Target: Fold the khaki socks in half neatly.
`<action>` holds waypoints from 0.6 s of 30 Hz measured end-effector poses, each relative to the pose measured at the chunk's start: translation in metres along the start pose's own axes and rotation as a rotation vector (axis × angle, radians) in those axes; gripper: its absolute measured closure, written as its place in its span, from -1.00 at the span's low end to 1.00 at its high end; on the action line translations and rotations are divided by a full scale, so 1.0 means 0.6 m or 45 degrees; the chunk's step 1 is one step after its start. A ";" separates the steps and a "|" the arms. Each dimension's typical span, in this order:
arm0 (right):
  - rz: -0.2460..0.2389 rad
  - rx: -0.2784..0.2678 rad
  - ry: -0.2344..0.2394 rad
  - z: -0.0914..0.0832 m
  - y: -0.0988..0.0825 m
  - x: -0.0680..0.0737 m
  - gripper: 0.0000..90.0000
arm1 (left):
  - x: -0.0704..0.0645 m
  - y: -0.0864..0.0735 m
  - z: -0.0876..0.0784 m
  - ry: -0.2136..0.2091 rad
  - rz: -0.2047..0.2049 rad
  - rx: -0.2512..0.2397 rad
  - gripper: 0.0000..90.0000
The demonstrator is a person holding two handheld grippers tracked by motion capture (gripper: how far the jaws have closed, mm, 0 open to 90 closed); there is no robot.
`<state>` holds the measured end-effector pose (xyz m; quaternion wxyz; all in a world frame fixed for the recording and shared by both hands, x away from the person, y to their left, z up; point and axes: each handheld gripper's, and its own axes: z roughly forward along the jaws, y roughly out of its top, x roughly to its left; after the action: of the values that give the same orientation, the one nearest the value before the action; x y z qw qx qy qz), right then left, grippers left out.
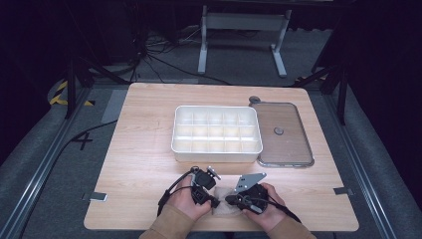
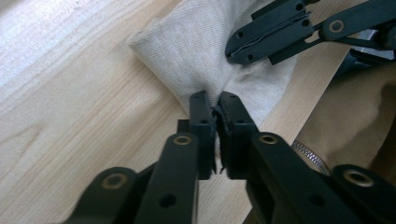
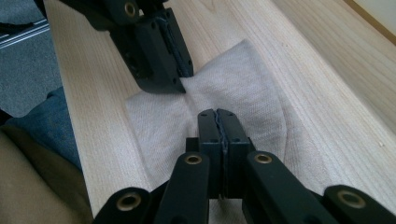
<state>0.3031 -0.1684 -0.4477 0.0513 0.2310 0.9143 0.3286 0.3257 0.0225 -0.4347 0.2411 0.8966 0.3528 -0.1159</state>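
The left gripper [image 1: 215, 201] sits at the near edge of the table [image 1: 144, 149], held in the person's left hand [image 1: 186, 201], its tips pointing right toward the other tool. In the left gripper view its fingers [image 2: 201, 122] are nearly together, a thin slit between them, and they pinch a gathered fold of the cloth [image 2: 205, 56]; the fabric puckers into the tips and spreads away beyond them. Between the two tools lies the cloth [image 1: 223, 206], a small pale piece flat on the wood, touching both sets of fingers. The right gripper [image 1: 230, 200] is held in the right hand [image 1: 268, 204], tips pointing left, a grey plate [image 1: 249, 181] on top. In the right gripper view its fingers [image 3: 209, 135] are pressed together with no gap, clamped on the near part of the cloth [image 3: 233, 88], which runs on past the tips to the left gripper's closed fingers [image 3: 161, 53] at the far edge. The two pairs of tips stand near each other, apart, both on the same cloth. Well beyond the fingers, mid-table, stands a white compartment tray [image 1: 217, 149]; just to its right lies a clear lid [image 1: 286, 134] with a small knob.
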 end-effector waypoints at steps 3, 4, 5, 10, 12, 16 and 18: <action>0.001 0.001 0.008 -0.001 0.000 -0.001 1.00 | -0.004 0.001 -0.003 0.003 0.019 0.000 0.95; 0.002 0.000 0.006 0.000 0.000 0.000 1.00 | -0.005 0.001 -0.004 0.002 0.026 -0.007 0.95; 0.002 0.000 0.005 0.000 0.000 0.000 1.00 | -0.008 0.001 -0.007 0.010 0.027 -0.009 0.95; 0.004 -0.001 0.006 0.000 0.000 0.000 1.00 | -0.015 0.002 -0.015 0.010 0.066 -0.037 0.96; 0.001 -0.001 0.003 0.001 -0.001 0.000 1.00 | -0.018 0.003 -0.017 0.013 0.077 -0.055 0.96; 0.011 -0.019 0.029 0.005 0.000 0.006 1.00 | -0.031 0.006 -0.021 0.017 0.126 -0.095 0.97; 0.006 -0.033 0.034 0.008 0.000 0.009 1.00 | -0.036 0.007 -0.019 0.025 0.139 -0.086 0.97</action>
<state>0.2993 -0.1630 -0.4511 0.0413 0.2279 0.9101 0.3437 0.3137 0.0133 -0.4150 0.2735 0.9071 0.3093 -0.0817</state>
